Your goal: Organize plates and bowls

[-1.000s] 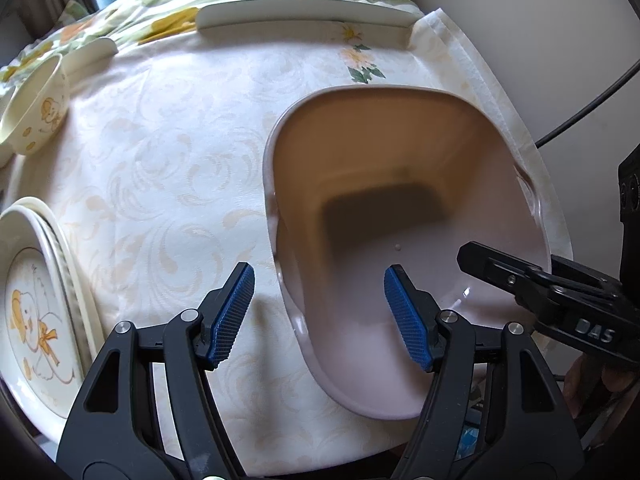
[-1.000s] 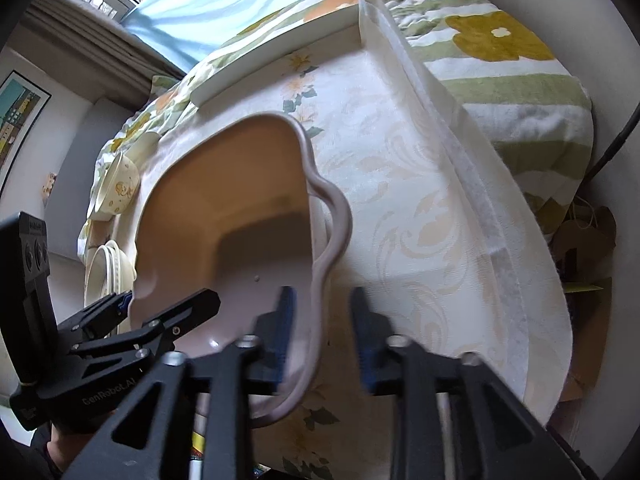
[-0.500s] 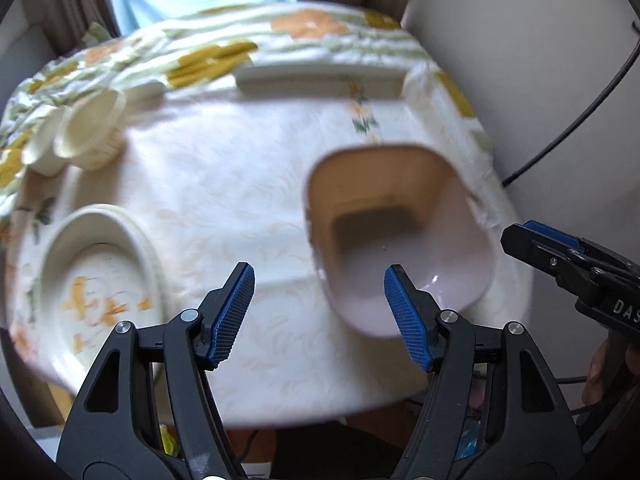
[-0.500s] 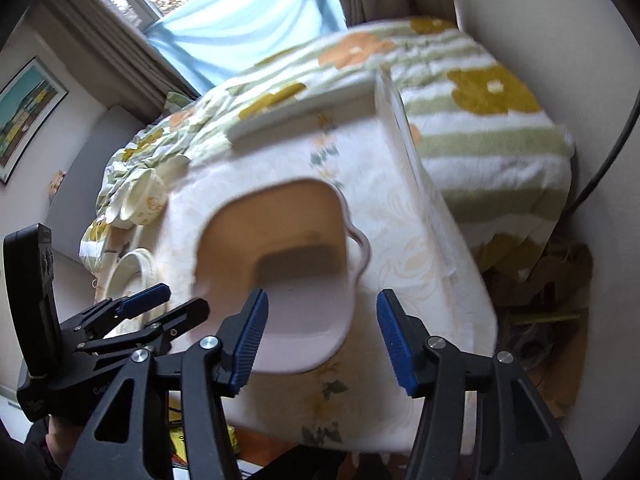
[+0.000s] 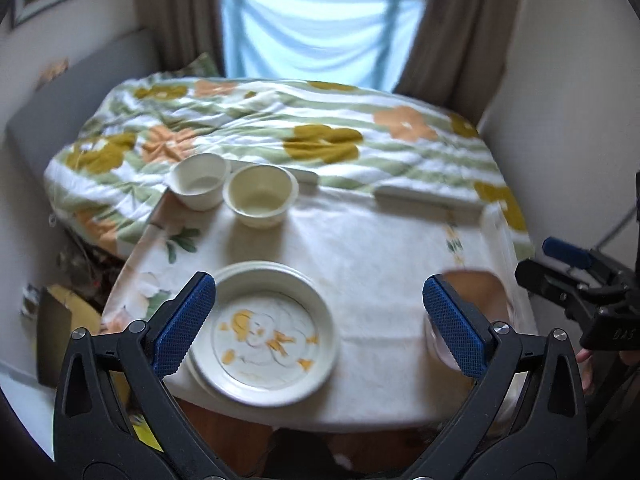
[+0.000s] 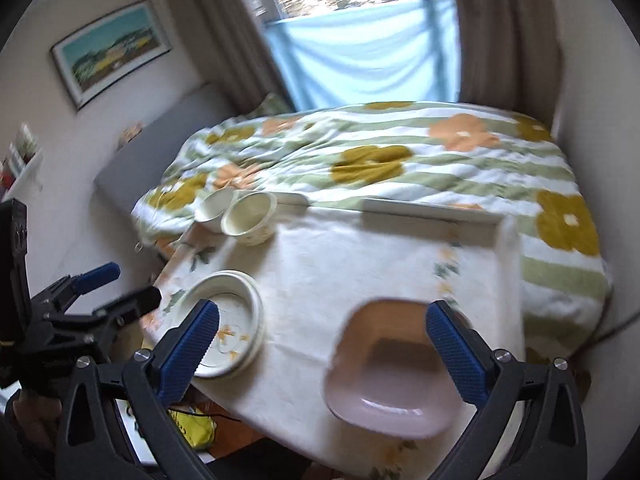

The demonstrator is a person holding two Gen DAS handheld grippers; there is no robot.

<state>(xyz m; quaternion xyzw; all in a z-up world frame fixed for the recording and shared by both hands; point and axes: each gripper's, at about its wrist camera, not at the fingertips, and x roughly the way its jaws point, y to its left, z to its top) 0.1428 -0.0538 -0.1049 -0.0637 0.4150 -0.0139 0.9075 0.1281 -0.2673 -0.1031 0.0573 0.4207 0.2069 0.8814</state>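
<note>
Both tools are spread wide with nothing between the pads; their jaws have just been opening. The left tool sits high above the table, and so does the right tool, likely for an overview before the next pick.

The pink basin sits at 5 o'clock on the table, near the front edge, empty and open side up; judging by that, it is the collecting bin. The stack of plates lies at 7 o'clock, well apart from the basin. Two bowls stand touching at 11 o'clock by the far edge, upright, not nested.

A flat white tray lies at 1 o'clock along the far edge. A flowered blanket on a bed is behind the table. The table middle is bare, so nothing blocks a reach to the plates or bowls. The plates overhang the edge slightly, a slip risk.
</note>
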